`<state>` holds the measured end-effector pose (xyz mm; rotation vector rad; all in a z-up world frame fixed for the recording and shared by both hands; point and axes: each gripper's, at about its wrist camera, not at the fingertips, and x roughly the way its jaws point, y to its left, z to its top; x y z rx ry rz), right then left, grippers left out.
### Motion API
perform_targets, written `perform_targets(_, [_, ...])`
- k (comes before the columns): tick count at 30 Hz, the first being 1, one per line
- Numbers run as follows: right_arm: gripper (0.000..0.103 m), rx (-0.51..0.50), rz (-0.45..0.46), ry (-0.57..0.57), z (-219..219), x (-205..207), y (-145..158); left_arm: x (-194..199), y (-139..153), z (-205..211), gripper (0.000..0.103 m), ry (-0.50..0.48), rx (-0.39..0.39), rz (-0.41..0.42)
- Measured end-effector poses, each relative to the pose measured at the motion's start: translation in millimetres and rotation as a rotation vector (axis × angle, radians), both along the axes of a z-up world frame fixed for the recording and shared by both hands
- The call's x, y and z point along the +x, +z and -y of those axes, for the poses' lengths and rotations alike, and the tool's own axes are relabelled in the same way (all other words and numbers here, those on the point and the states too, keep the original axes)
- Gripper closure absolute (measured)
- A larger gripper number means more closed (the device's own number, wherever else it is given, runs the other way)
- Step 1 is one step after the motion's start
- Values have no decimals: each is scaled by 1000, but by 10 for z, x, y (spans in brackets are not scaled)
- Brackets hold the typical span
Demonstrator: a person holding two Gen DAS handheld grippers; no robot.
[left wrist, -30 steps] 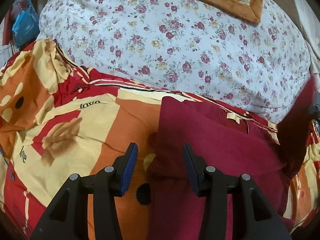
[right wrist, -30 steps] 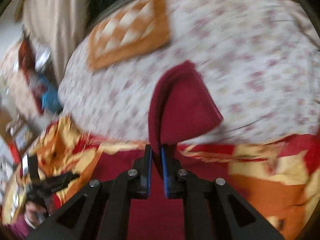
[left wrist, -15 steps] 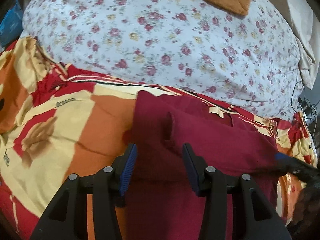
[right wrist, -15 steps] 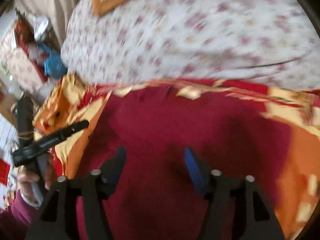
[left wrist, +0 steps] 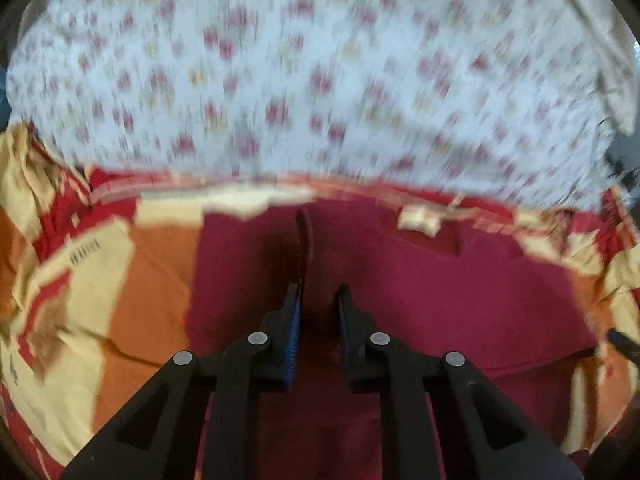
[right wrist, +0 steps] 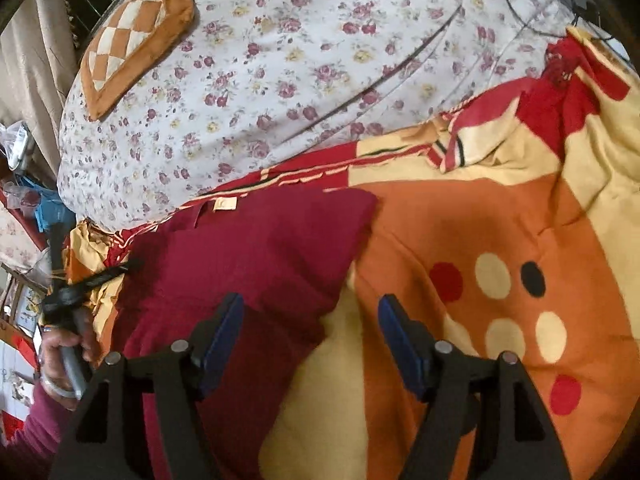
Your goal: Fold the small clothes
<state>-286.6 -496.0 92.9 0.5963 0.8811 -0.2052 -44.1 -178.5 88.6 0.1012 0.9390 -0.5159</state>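
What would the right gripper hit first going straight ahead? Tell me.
Probably the maroon garment: the right gripper, jaws opening and empty, points at its right edge where it meets the blanket; depth is unclear.

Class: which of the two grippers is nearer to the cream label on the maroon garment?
Left. The left gripper, closing on a maroon garment fold, points toward the cream label; the right gripper, opening, hangs over the garment's opposite edge.
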Motion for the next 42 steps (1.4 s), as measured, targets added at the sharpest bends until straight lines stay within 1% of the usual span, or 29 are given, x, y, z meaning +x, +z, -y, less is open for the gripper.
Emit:
perform_targets(1, [30, -11, 7, 7, -7, 5, 17, -17, 123, -103, 97, 18, -19, 28])
perform_targets(2, [30, -16, 6, 16, -28, 24, 21, -4, 168, -175, 97, 33, -20, 36])
perform_targets(3, [30, -18, 2, 25, -54, 56, 21, 15, 179, -229, 97, 41, -13, 33])
perform_targets(4, [30, -21, -3, 38, -83, 84, 22, 52, 154, -312, 97, 51, -3, 13])
perform_targets(5, [30, -27, -2, 52, -138, 127, 20, 73, 121, -351, 97, 55, -3, -2])
perform_targets(7, [30, -29, -1, 62, -208, 199, 1, 114, -37, -421, 97, 60, -1, -55])
perform_targets(10, [30, -37, -33, 83, -308, 374, -107, 76, -211, -427, 96, 68, 22, -84])
perform_targets(13, [30, -62, -127, 59, -308, 538, -309, 65, -331, -440, 95, 86, 41, -91])
perform_targets(14, [30, -44, -162, 43, -265, 568, -381, 64, -359, -464, 94, 90, 36, -98])
perform_targets(15, [30, 5, -167, 27, -211, 576, -421, 56, -383, -487, 94, 91, 30, -101])
perform_targets(17, [30, 80, -122, -11, -105, 555, -440, 56, -407, -512, 93, 95, 19, -102])
perform_targets(19, [30, 79, -93, -34, -53, 585, -446, 63, -418, -511, 93, 105, 16, -104])
perform_targets(20, [31, 76, -86, -22, -48, 639, -480, 67, -414, -507, 93, 108, 17, -104])
perform_targets(21, [36, 80, -92, -8, -55, 689, -529, 64, -415, -498, 93, 111, 21, -101])
perform_targets(22, [58, 80, -100, 2, -64, 729, -564, 57, -415, -487, 93, 113, 25, -98])
perform_targets(23, [71, 57, -105, 10, -88, 768, -573, 59, -414, -485, 93, 113, 28, -96])
perform_targets(24, [73, 23, -100, 16, -114, 782, -545, 59, -414, -483, 93, 113, 31, -93])
perform_targets(25, [83, -11, -92, 25, -132, 789, -497, 58, -414, -480, 93, 112, 31, -92])
perform_targets(26, [85, -58, -80, 33, -149, 788, -425, 62, -415, -478, 92, 111, 31, -92])
perform_targets(28, [86, -106, -81, 30, -144, 802, -395, 65, -431, -463, 92, 109, 33, -92])
perform_targets(30, [86, -109, -135, 28, -121, 870, -521, 53, -441, -444, 92, 114, 42, -85])
perform_targets(33, [85, -127, -120, 31, -129, 856, -484, 36, -439, -442, 92, 116, 47, -74])
perform_targets(34, [81, -119, -113, 22, -122, 832, -450, 38, -439, -446, 92, 118, 46, -75])
perform_targets(35, [73, -108, -107, 1, -118, 783, -395, 41, -437, -449, 92, 118, 45, -77])
perform_targets(37, [65, -104, -115, -14, -144, 713, -325, 42, -438, -455, 92, 118, 46, -75])
perform_targets(39, [57, -109, -113, 19, -242, 636, -262, 39, -438, -459, 91, 119, 47, -72])
perform_targets(41, [42, -124, -136, 37, -350, 575, -276, 27, -438, -459, 90, 122, 52, -66])
perform_targets(42, [41, -132, -156, 50, -385, 567, -321, 23, -437, -461, 88, 124, 54, -64])
